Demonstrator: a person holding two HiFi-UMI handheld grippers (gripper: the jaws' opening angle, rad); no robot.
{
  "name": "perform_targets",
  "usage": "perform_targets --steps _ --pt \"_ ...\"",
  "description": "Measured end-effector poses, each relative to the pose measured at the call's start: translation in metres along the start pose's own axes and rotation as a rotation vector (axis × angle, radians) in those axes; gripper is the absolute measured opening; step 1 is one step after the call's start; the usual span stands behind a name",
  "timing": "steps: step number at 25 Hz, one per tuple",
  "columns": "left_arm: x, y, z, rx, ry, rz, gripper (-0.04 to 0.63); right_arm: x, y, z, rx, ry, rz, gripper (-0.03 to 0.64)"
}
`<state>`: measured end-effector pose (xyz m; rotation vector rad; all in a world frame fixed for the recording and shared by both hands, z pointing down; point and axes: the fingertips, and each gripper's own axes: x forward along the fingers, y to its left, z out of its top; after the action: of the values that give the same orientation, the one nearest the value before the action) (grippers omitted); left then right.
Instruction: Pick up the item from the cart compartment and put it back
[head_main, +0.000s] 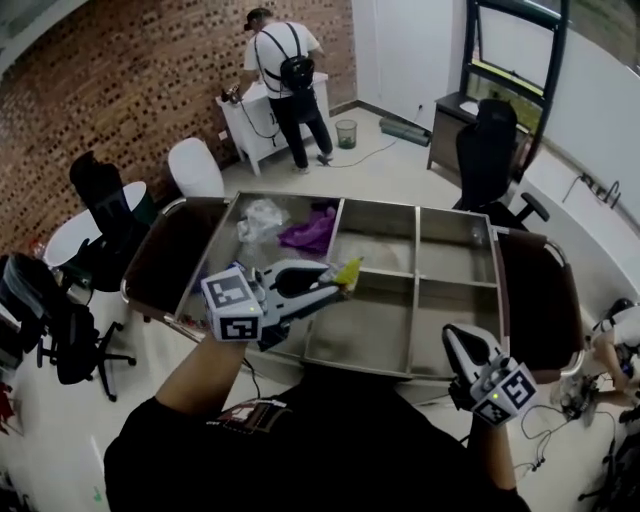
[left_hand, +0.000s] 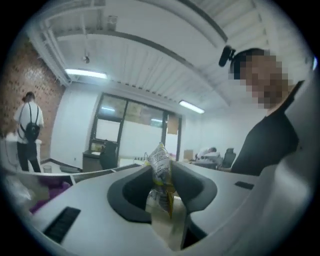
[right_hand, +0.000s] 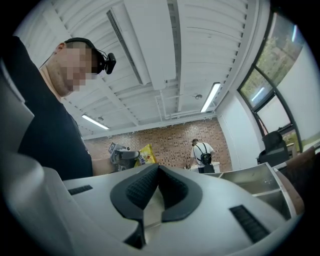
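Two grippers are at the cart (head_main: 417, 300). The left gripper (head_main: 338, 282) has its fingers clamped on a yellow packet (head_main: 349, 269), held in the air above the cart's left-centre divider. The right gripper (head_main: 462, 338) is at the cart's near right edge, fingers pressed together with nothing between them.

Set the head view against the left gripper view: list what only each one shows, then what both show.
Only the head view: the right gripper, the waste bin, and the cart with its full grid of metal compartments seen from above.
Only the left gripper view: the ceiling light and the glazed partition.
Both: the left gripper shut on a yellow packet, and a person with a backpack standing by the brick wall.
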<state>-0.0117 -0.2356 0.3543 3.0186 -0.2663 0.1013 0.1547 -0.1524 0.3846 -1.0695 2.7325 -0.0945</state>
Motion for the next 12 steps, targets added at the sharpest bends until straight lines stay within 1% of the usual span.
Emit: perform_targets --steps 1,2,4,6,8,10,12 --pt "0.000 -0.010 -0.007 -0.043 -0.049 -0.022 0.126 0.002 0.000 -0.002 -0.008 0.004 0.001 -0.012" --pt "-0.001 -0.015 -0.015 -0.070 -0.083 -0.026 0.126 0.003 0.001 -0.005 -0.009 0.011 0.003 -0.012" --pt "-0.005 -0.016 -0.026 -0.103 -0.131 -0.007 0.125 0.008 0.004 -0.007 0.004 0.021 0.012 -0.012" --pt "-0.012 -0.015 -0.029 -0.124 -0.168 0.010 0.120 0.011 0.005 -0.013 -0.002 0.045 0.011 -0.012" --pt "-0.017 -0.014 -0.028 -0.115 -0.181 0.022 0.110 0.018 0.011 -0.010 0.005 0.042 0.024 -0.012" --pt "-0.021 -0.013 -0.029 -0.096 -0.179 0.031 0.096 0.028 0.020 0.001 0.022 0.009 0.048 -0.012" --pt "-0.023 -0.011 -0.030 -0.086 -0.169 0.038 0.087 0.032 0.023 0.002 0.017 0.013 0.054 -0.012"
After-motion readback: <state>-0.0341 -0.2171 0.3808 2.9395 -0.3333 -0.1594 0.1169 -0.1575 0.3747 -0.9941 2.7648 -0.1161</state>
